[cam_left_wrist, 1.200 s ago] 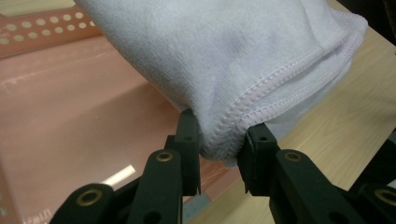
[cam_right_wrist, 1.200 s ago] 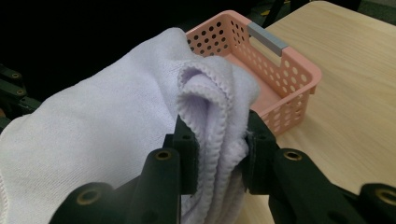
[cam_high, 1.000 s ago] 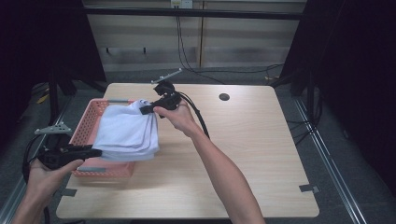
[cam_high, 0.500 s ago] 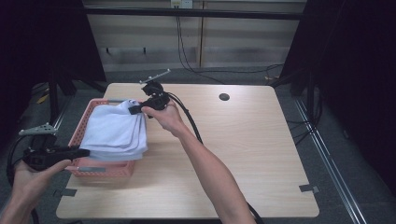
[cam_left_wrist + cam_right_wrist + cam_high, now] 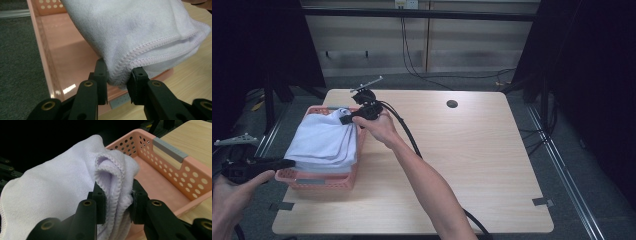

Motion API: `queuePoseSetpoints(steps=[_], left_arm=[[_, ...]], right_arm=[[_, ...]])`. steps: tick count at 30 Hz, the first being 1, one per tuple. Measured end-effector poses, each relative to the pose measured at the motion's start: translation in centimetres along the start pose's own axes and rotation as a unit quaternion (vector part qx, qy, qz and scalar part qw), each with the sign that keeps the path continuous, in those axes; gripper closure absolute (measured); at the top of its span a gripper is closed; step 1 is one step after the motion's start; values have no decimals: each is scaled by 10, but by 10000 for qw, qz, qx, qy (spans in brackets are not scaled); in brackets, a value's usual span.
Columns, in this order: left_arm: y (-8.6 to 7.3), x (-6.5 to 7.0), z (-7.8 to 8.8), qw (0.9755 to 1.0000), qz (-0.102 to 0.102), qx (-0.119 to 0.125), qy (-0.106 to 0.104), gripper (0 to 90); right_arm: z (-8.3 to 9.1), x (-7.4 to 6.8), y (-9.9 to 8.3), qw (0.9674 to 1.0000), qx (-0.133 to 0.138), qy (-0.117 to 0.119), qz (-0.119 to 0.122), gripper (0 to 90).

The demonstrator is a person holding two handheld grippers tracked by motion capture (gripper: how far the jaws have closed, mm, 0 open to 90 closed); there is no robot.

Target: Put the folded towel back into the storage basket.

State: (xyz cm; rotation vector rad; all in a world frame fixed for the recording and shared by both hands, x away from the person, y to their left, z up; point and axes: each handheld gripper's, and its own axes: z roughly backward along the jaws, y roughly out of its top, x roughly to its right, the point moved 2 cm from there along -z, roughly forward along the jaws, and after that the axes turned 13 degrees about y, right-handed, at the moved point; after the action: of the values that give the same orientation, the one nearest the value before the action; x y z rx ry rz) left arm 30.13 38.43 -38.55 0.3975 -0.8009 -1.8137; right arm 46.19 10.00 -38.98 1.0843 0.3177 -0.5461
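High view: folded white towel slung above the pink basket, stretched between two grips, long axis running from the basket's far right corner back toward its near left corner. Right gripper over the far right corner, pinching that end of the cloth. Left gripper just outside the near left corner, at the towel's opposite end. Basket itself at the left edge of the wooden table, one long side lying along that edge.

Left gripper view: jaws part-closed on the stitched, layered corner of the towel, pads pressing the folds from both sides; basket floor directly beneath, basket wall on the left, tabletop beyond the basket's right rim.

Right gripper view: jaws likewise clamped on a bunched, rolled edge of the towel, cloth bulging above the pads; perforated basket wall to the right and below, so this end hangs just inside the rim.

Judging from this, a lowering into the basket in hand. Deciding relation: towel's long axis roughly along the basket's length, but hanging over the right-hand rim in the middle. Probably a small shift toward the basket's left wall needed before letting down, both ends together, neither hand clearly nearer the basket floor.
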Motion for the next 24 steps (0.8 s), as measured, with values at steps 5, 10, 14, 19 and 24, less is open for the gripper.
queuePoseSetpoints(steps=[5,10,14,19,24], left_arm=[[-2,-8,-6,9999,92,-77,100,721],[-4,-15,-9,9996,148,-125,197,722],[-8,-19,-16,9993,211,-225,211,722],[-14,-20,-24,9990,254,-298,214,722],[-17,-19,-27,9987,238,-367,262,721]], right_arm=[[-8,2,-2,9999,24,-57,-86,711],[-17,4,-6,9998,70,-101,-127,712],[-22,5,-10,9997,35,-150,-166,711],[-28,10,-15,9996,17,-158,-233,711],[-32,14,-20,9995,-30,-169,-267,709]])
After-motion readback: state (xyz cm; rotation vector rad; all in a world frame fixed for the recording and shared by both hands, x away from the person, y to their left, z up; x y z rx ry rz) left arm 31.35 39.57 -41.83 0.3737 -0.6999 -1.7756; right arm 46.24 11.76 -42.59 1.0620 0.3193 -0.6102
